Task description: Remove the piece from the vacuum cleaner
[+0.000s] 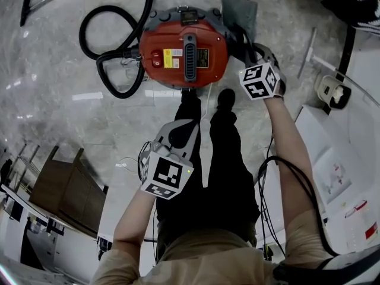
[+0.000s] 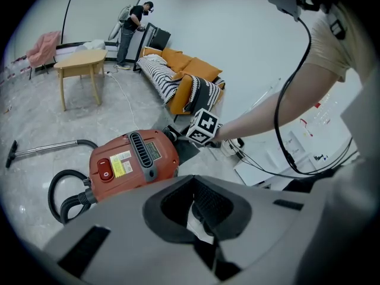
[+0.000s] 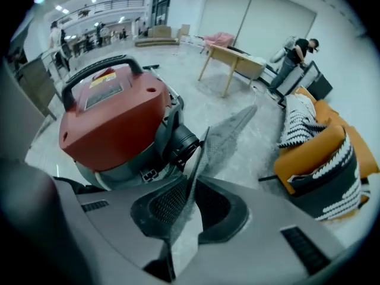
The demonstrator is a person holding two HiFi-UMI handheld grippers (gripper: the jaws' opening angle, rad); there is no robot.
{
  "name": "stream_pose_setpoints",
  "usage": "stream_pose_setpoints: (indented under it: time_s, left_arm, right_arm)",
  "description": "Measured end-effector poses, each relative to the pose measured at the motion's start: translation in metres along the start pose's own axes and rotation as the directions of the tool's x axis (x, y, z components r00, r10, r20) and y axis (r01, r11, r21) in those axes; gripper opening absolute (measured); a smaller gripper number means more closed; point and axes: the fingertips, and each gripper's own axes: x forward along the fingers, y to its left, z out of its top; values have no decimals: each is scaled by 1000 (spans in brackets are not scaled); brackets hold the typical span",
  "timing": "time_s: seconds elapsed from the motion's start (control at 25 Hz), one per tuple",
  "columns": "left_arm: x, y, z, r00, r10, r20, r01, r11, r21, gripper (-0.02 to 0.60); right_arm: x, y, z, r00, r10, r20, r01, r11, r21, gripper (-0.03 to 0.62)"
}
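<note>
Removal in hand: grey piece (image 3: 228, 135) clamped by right gripper (image 3: 191, 186) at vacuum cleaner (image 3: 113, 120); outward pull seems needed (left gripper (image 2: 202, 218) closed, empty).

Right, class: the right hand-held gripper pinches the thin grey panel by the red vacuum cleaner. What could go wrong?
The right hand-held gripper holds the thin grey flat panel by one edge only: it might bend or slip. The left hand-held gripper is away from the red vacuum cleaner, so pulling may drag it.
</note>
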Motion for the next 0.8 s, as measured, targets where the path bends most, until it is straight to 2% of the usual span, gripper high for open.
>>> stream_pose_setpoints:
  time_s: [0.12, 0.16, 0.2, 0.24, 0.28, 0.32, 0.36, 0.4, 0.44, 0.52, 0.6, 0.64, 0.68, 0.72, 0.76, 0.8]
  left_arm:
    - [-1, 1, -2, 1000, -2, 2, 2, 1000, 2, -5]
    - [-1, 1, -3, 1000, -1, 3, 1, 1000, -1, -5]
    - [-2, 2, -4, 1000, -1, 3, 1, 1000, -4, -5]
    - [-3, 2, -5, 1000, -2, 5, 2, 1000, -9, -5]
    - [-3, 2, -5, 1000, -3, 6, 4, 1000, -14, -5]
    - [-3, 3, -6, 1000, -4, 8, 4, 1000, -18, -5]
    - [-4, 2, -6, 1000, -5, 8, 5, 1000, -19, -5]
    - [-4, 2, -7, 1000, -6, 9, 6, 1000, -21, -5]
    - [-4, 2, -7, 1000, -7, 9, 7, 1000, -21, -5]
    - [-3, 1, -7, 1000, -9, 11, 9, 1000, -21, -5]
    - [-1, 0, -6, 1000, -9, 13, 9, 1000, -21, -5]
    - [0, -1, -5, 1000, -9, 14, 10, 1000, -21, -5]
    - [0, -2, -5, 1000, -10, 15, 10, 1000, -22, -5]
    - [1, -3, -4, 1000, -11, 15, 11, 1000, -22, -5]
    - [2, -4, -4, 1000, -12, 14, 12, 1000, -21, -5]
    - [2, -5, -4, 1000, -12, 13, 12, 1000, -20, -5]
  right_arm:
    - [2, -1, -2, 1000, 4, 3, -4, 999, 46, 46]
    - [2, -1, -2, 1000, 25, 5, -25, 993, 118, 46]
    - [2, -3, -2, 998, 58, 15, -60, 967, 249, 41]
    - [2, -5, -3, 994, 98, 38, -105, 899, 426, 35]
    - [1, -8, -3, 988, 134, 72, -150, 780, 607, 35]
    - [1, -10, -4, 981, 160, 112, -189, 634, 750, 37]
    - [1, -11, -5, 973, 177, 149, -220, 501, 837, 38]
    - [1, -10, -5, 965, 190, 179, -243, 404, 882, 38]
    - [1, -9, -5, 959, 202, 201, -261, 342, 903, 38]
    - [1, -8, -5, 947, 224, 230, -288, 276, 917, 38]
    - [2, -8, -5, 938, 243, 246, -306, 248, 919, 38]
    - [2, -8, -5, 936, 251, 246, -309, 257, 916, 38]
    - [2, -8, -5, 938, 257, 234, -306, 295, 905, 38]
    - [3, -9, -6, 943, 262, 205, -295, 371, 881, 38]
    - [2, -9, -6, 952, 261, 160, -272, 482, 833, 38]
    - [2, -8, -6, 963, 250, 104, -240, 612, 754, 38]
